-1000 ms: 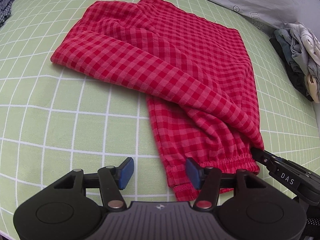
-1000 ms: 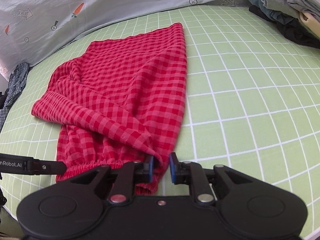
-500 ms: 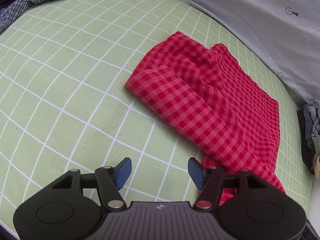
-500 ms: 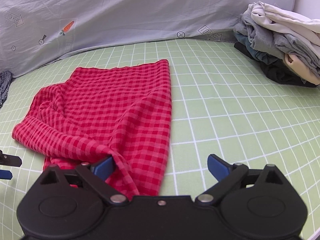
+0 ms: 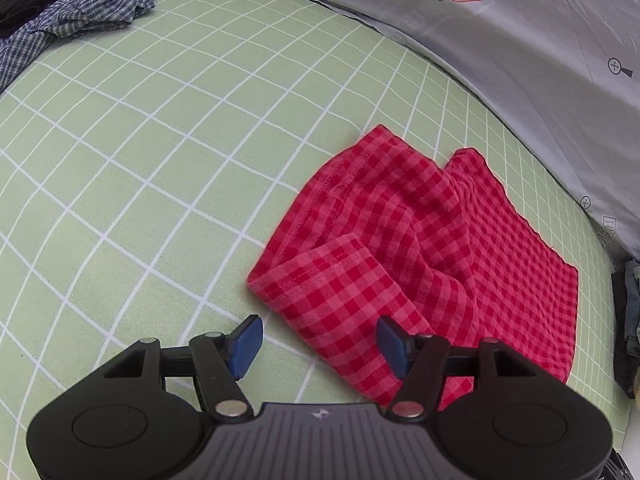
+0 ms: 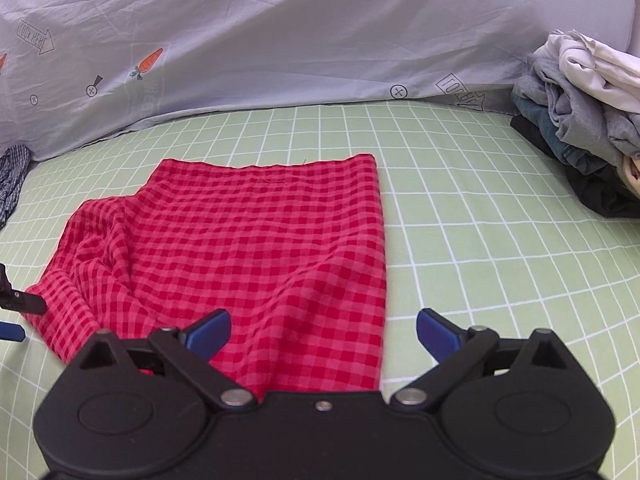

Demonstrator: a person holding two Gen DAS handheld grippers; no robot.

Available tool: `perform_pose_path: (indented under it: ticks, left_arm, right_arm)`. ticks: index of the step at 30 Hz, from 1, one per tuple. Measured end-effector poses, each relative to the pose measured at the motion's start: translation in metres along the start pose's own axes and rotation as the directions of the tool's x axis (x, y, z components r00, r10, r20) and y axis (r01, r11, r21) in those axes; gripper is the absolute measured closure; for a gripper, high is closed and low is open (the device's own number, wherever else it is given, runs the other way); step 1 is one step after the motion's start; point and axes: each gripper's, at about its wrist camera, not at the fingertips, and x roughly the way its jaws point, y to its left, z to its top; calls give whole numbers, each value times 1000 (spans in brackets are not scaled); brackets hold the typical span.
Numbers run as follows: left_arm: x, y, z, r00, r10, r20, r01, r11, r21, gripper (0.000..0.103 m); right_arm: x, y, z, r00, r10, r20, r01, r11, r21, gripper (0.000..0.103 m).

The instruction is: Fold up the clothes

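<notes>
The red checked garment point(image 6: 256, 248) lies folded on the green gridded sheet point(image 6: 480, 240), filling the centre and lower left of my right wrist view; in the left wrist view it point(image 5: 420, 248) sits in the lower right, one hemmed flap doubled over near its left end. My right gripper point(image 6: 323, 330) hangs over its near edge with the blue pads point(image 6: 436, 334) spread wide, holding nothing. My left gripper point(image 5: 320, 344) is likewise spread, its pads at the cloth's lower left corner. A stack of clothes point(image 6: 580, 120) occupies the right edge, a blue plaid shirt point(image 5: 80, 12) the upper left, and a grey printed sheet point(image 6: 280, 40) runs along the top.
</notes>
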Motion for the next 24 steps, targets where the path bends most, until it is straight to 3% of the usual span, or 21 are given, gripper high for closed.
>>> perform_pose_path:
  ticks: [3, 4, 5, 6, 9, 12, 15, 17, 18, 19, 20, 21, 22, 24]
  left_arm:
    - [5, -4, -3, 1000, -11, 4, 11, 1000, -3, 44]
    - [6, -6, -5, 1000, -25, 10, 25, 1000, 7, 62]
    - [6, -7, -7, 999, -39, 14, 39, 999, 17, 96]
    - [8, -7, -8, 997, -71, -4, 71, 997, 9, 103]
    - [5, -16, -6, 986, -166, 28, 166, 986, 0, 102]
    - [-8, -40, 5, 964, -255, 72, 250, 966, 64, 102]
    - [-24, -66, 14, 899, -426, 102, 414, 902, 120, 102]
    - [-31, -80, 19, 819, -566, 94, 552, 823, 135, 97]
    - [-31, -86, 20, 803, -590, 78, 578, 805, 136, 92]
    - [-29, -92, 20, 811, -581, 71, 569, 811, 137, 76]
    - [-27, -95, 19, 830, -553, 70, 540, 829, 145, 67]
    - [-23, -96, 16, 864, -499, 73, 483, 861, 161, 58]
    - [-20, -96, 14, 893, -443, 77, 425, 888, 176, 58]
    - [-13, -87, 11, 916, -397, 61, 384, 910, 158, 58]
  right_arm:
    - [2, -15, -2, 999, -35, -23, 36, 998, 45, 3]
    - [1, -19, -4, 999, -45, -26, 46, 997, 59, 3]
    - [1, -24, -5, 998, -54, -29, 56, 996, 72, 3]
    - [3, -30, -5, 997, -62, -36, 65, 994, 90, 3]
    - [11, -42, -3, 996, -74, -58, 81, 989, 128, 3]
    - [16, -47, -1, 995, -71, -68, 80, 987, 136, 3]
    - [18, -45, -2, 995, -61, -73, 70, 991, 116, 3]
    - [19, -44, -3, 995, -58, -78, 66, 992, 104, 3]
    - [19, -44, -3, 995, -57, -79, 65, 993, 102, 3]
    - [19, -44, -3, 995, -56, -80, 64, 993, 99, 3]
    - [19, -45, -3, 995, -56, -79, 64, 993, 99, 3]
    - [19, -45, -3, 995, -56, -77, 64, 993, 100, 3]
    - [18, -45, -3, 996, -55, -73, 63, 993, 101, 3]
    - [16, -46, -2, 997, -50, -65, 57, 993, 104, 4]
